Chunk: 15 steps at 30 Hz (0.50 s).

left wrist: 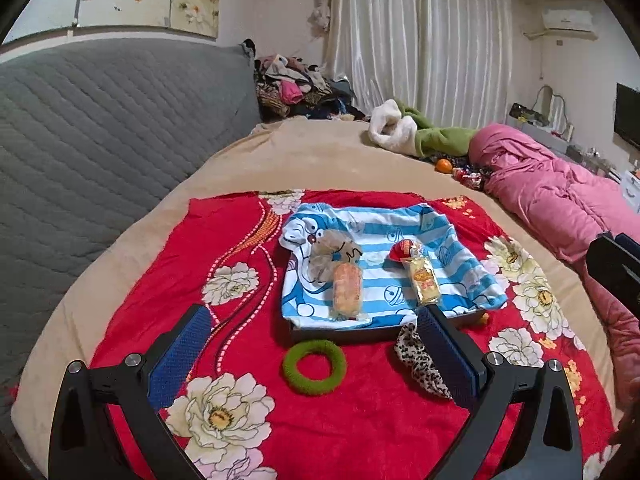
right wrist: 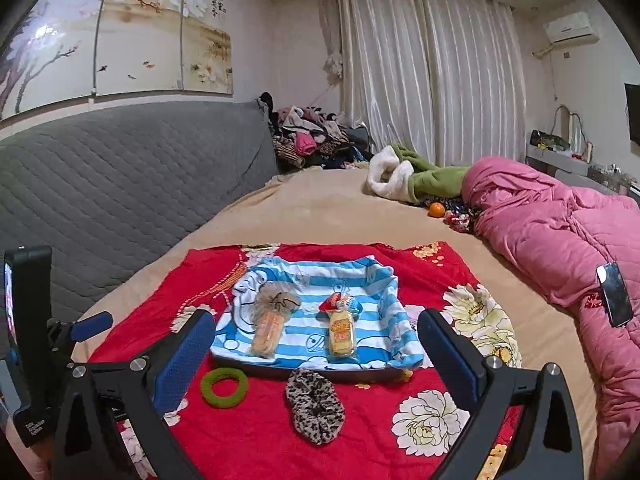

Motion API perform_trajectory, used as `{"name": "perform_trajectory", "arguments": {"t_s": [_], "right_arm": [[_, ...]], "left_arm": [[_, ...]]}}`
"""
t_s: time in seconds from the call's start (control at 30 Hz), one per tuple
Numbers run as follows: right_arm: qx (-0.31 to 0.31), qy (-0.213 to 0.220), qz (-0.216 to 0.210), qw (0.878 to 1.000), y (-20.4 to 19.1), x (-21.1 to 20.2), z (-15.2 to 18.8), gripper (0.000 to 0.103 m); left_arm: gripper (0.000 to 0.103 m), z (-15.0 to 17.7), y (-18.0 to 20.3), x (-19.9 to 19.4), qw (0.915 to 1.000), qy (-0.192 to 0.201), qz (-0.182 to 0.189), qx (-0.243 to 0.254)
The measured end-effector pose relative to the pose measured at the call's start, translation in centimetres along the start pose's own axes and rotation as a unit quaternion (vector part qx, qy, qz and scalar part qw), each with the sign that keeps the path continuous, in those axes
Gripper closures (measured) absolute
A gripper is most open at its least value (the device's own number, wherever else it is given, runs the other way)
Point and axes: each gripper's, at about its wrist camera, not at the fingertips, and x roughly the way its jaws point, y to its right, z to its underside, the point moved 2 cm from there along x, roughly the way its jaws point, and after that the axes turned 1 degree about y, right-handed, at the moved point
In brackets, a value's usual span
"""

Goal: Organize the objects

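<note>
A dark tray [left wrist: 344, 334] [right wrist: 360, 376] lined with a blue-striped cartoon cloth [left wrist: 384, 224] [right wrist: 312, 276] sits on a red floral blanket [left wrist: 224, 248] [right wrist: 256, 436]. On the cloth lie an orange wrapped snack [left wrist: 347, 290] [right wrist: 269, 335], a yellow wrapped snack [left wrist: 425, 281] [right wrist: 341, 335], a furry brown item [left wrist: 332, 254] [right wrist: 280, 299] and a red packet [left wrist: 404, 249] [right wrist: 338, 301]. A green ring scrunchie [left wrist: 314, 366] [right wrist: 224, 387] and a leopard scrunchie [left wrist: 420, 362] [right wrist: 316, 408] lie in front of the tray. My left gripper [left wrist: 314, 320] and right gripper [right wrist: 316, 322] are both open and empty, above the blanket's near side.
A grey quilted headboard [left wrist: 100, 128] stands left. A pink quilt [left wrist: 560, 196] [right wrist: 560, 216] lies right, with a phone [right wrist: 615, 300] on it. A green-white garment [left wrist: 416, 130], an orange [left wrist: 443, 165] and a clothes pile [left wrist: 296, 88] lie at the back.
</note>
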Motion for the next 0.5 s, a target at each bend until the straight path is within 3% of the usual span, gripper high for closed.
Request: {"name": "perform_trajectory", "arguments": {"t_s": [0.5], "right_arm": [[-0.016,0.035,-0.001,0.999,-2.5,-6.5,-0.4,0.001]], "left_arm": [[0.000,0.5,-1.4,-6.4,0.9996,0.028,-0.004,0.001]]}}
